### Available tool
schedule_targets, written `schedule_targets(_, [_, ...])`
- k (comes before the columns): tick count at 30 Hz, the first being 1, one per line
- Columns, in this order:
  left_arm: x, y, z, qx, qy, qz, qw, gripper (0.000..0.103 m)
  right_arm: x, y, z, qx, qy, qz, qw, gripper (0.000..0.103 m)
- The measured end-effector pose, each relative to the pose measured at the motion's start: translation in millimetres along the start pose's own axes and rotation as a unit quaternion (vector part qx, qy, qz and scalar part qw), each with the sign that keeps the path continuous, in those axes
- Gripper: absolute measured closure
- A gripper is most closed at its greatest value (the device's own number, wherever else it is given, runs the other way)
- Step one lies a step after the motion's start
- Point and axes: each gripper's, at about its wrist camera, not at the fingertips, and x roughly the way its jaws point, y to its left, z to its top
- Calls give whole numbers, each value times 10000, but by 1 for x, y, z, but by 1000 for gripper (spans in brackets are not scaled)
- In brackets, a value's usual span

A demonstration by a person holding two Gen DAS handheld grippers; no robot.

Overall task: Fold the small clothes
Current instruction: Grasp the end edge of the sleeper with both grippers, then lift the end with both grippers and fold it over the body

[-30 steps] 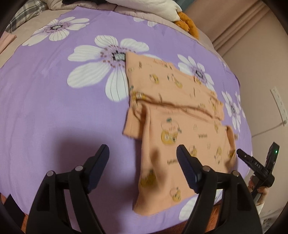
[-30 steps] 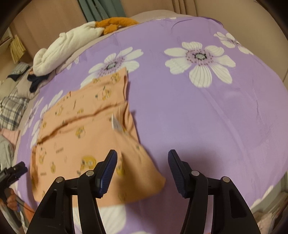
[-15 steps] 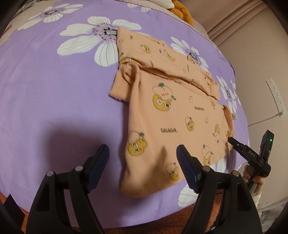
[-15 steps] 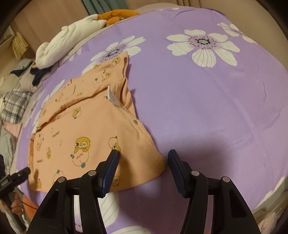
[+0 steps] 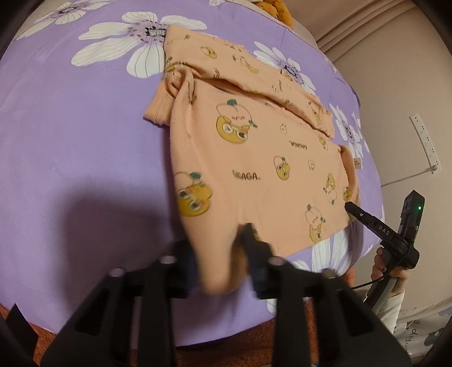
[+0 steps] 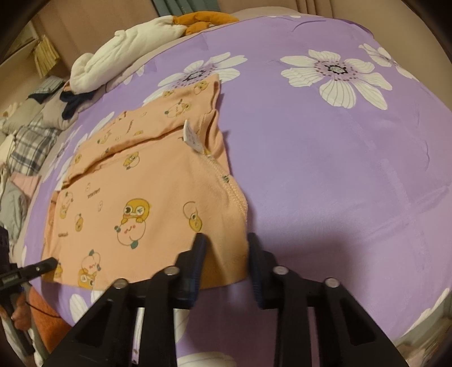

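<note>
A small orange shirt (image 5: 254, 158) with cartoon prints lies on the purple flowered bedspread (image 5: 70, 127), its far part folded over. My left gripper (image 5: 220, 257) has its jaws narrowed around the shirt's near left corner, with cloth bunched between them. My right gripper (image 6: 224, 259) has its jaws narrowed around the near right corner of the shirt (image 6: 147, 197), with cloth between them. The right gripper also shows in the left wrist view (image 5: 350, 207), at the shirt's far hem corner. The left gripper's tip shows in the right wrist view (image 6: 53, 261).
A white pillow (image 6: 127, 53) and an orange plush toy (image 6: 203, 21) lie at the bed's far end. Piled clothes, one plaid (image 6: 28, 144), lie at the left. The bed's near edge (image 5: 197, 341) is just below the grippers. A wall socket strip (image 5: 425, 138) is at the right.
Both grippers have moved down onto the shirt's near corners and their jaws have closed in from wide open onto the cloth.
</note>
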Motion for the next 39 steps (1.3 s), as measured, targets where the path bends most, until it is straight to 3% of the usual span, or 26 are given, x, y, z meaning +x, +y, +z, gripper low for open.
schedule_targets(2, [0, 0, -3, -7, 20, -13, 10000, 94, 0, 2, -2, 42, 28, 141, 9999, 92])
schedule_targets(8, [-26, -14, 5, 77, -307, -176, 9993, 97, -21, 11, 2, 169, -163, 578, 9981, 93])
schedule_targets(14, [-87, -37, 26, 347, -1139, -455, 9918, 97, -78, 27, 20, 60, -899, 1062, 9903, 93])
schedule_targets(20, [-130, -50, 34, 468, -1593, -576, 9844, 97, -127, 48, 30, -108, -1554, 1317, 9790, 93])
schedule_targets(29, [-161, -51, 22, 517, -1777, -652, 9806, 97, -155, 53, 23, -89, -1923, 1450, 9705, 93])
schedule_targets(39, [-162, -50, 17, 524, -1679, -644, 9823, 97, -166, 43, 22, 121, -2120, 1396, 9672, 93])
